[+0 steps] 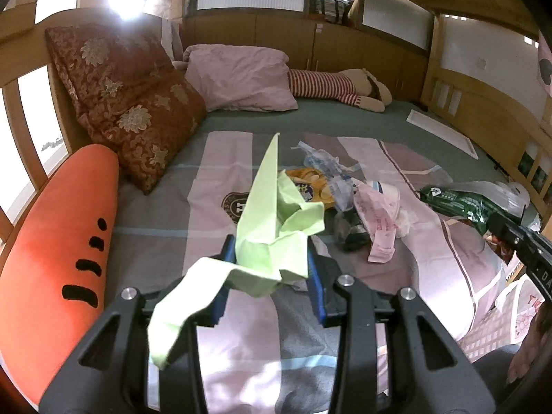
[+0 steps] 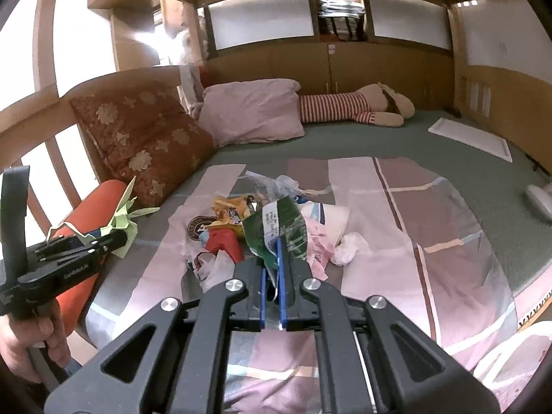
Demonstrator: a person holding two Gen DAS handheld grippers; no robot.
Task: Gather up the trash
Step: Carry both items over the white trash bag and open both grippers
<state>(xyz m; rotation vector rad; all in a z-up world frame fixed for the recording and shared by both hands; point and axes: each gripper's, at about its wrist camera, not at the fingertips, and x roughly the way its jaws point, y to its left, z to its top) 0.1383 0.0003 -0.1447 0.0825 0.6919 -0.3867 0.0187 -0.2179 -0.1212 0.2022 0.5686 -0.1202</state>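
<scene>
My left gripper (image 1: 270, 258) is shut on a crumpled light green paper (image 1: 276, 220), which sticks up and hangs over the left finger. In the right wrist view that left gripper (image 2: 120, 238) shows at the left with the green paper (image 2: 126, 214) in it. My right gripper (image 2: 272, 258) is shut on a dark green foil wrapper (image 2: 279, 227); the green wrapper (image 1: 462, 203) also shows at the right of the left wrist view. A heap of trash lies on the bed: a yellow snack bag (image 1: 310, 186), clear plastic (image 1: 327, 165), a pink receipt (image 1: 377, 224), a red wrapper (image 2: 224, 241), a white tissue (image 2: 348, 248).
The bed has a pink and grey patchwork quilt (image 2: 396, 241). An orange carrot plush (image 1: 58, 241) and a red floral cushion (image 1: 127, 103) lie at the left, a pink pillow (image 1: 241, 79) and a striped plush toy (image 1: 338, 86) at the back. Wooden rails surround the bed.
</scene>
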